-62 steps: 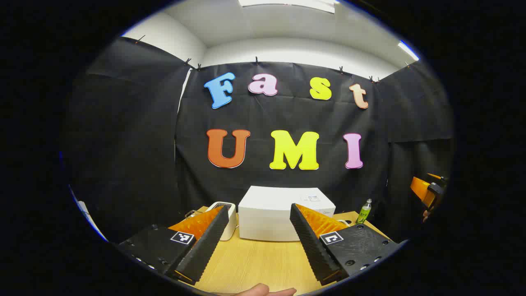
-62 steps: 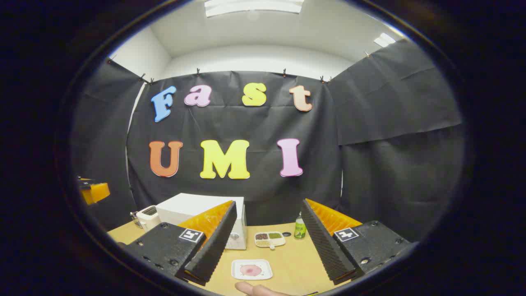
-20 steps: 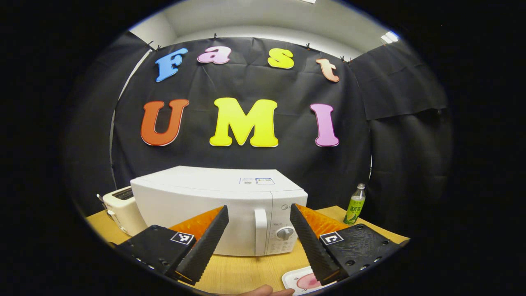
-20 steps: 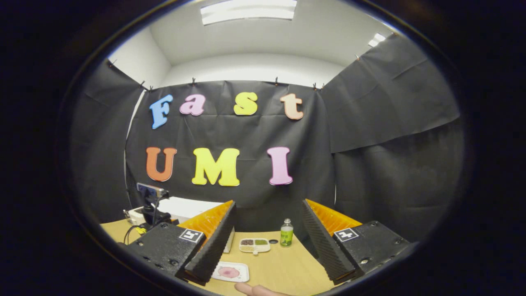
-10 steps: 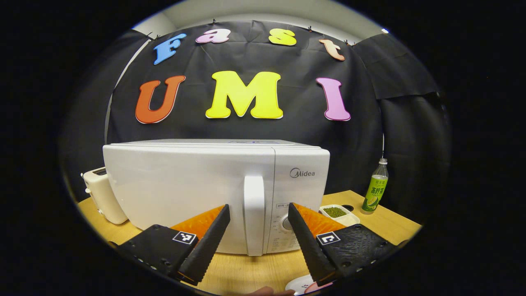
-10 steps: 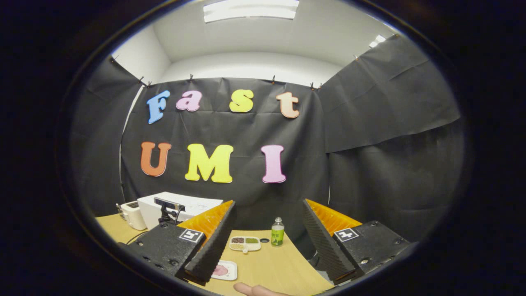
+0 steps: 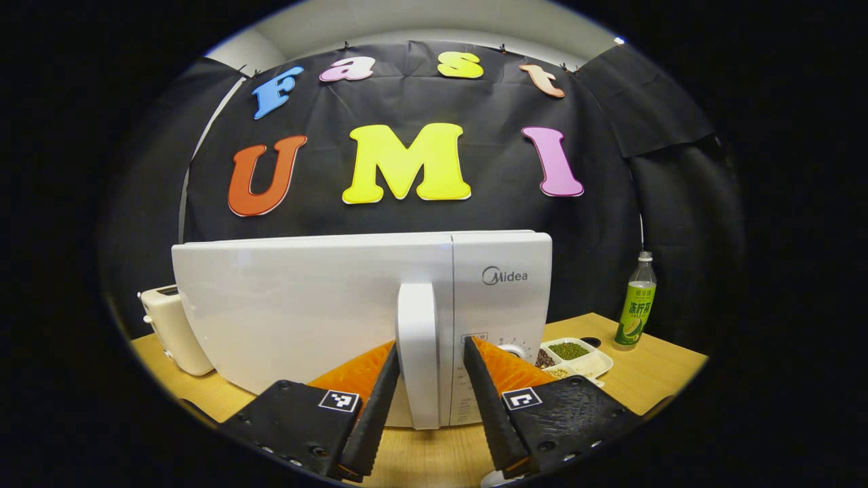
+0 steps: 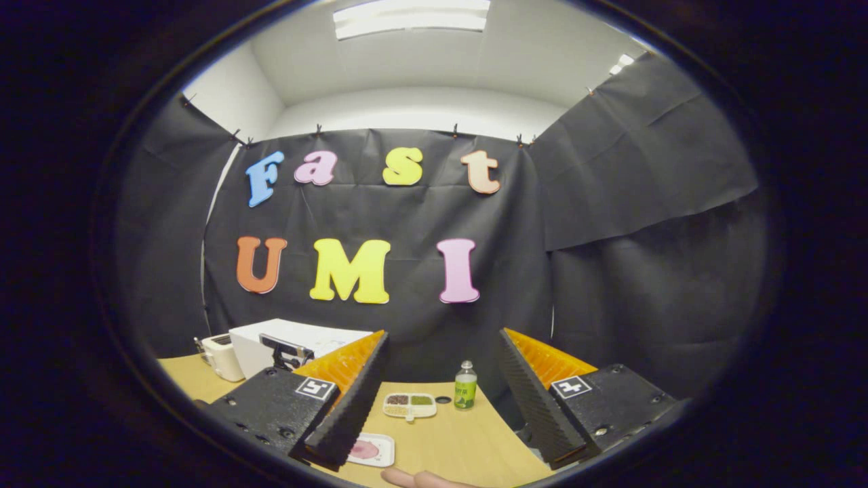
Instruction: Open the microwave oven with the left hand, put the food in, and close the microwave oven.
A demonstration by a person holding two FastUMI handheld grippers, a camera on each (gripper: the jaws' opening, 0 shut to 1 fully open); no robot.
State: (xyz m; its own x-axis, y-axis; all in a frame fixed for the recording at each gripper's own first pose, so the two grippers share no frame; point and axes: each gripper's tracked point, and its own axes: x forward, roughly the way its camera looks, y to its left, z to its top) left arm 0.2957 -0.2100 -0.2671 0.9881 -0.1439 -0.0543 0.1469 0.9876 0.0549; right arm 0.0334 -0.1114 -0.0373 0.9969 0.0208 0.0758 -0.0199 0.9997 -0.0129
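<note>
Straddling the upright door handle (image 7: 418, 352) of the white microwave (image 7: 305, 305) with the left gripper (image 7: 428, 434), fingers spread to either side and not pressing on it, the door lying shut. Sitting beyond the right finger of that gripper, a divided dish (image 7: 575, 356) holding green beans in one compartment, dark red ones in another and pale ones in a third. Standing farther right, one green-labelled bottle (image 7: 636, 303); standing off past the left finger, one cream toaster (image 7: 165, 325) beside the microwave, all on the wooden table (image 7: 658, 369). Hanging well back over the table with the right gripper (image 8: 441, 407), fingers wide apart and gripping nothing. Lying just beside its left fingertip, one small white plate (image 8: 371, 449) carrying a pink slice of food (image 8: 365, 449). Resting between and beyond its fingers, the same divided dish (image 8: 409, 404) and bottle (image 8: 465, 386); off to its left, the microwave (image 8: 298, 339) and toaster (image 8: 220, 356), with part of the other gripper's rig in front of the microwave. Poking in at the bottom edge, a fingertip (image 8: 413, 480). Counting one of each item. Having closed in since half a second ago, the left fingers now flanking the handle more narrowly; the right gripper barely shifting.
</note>
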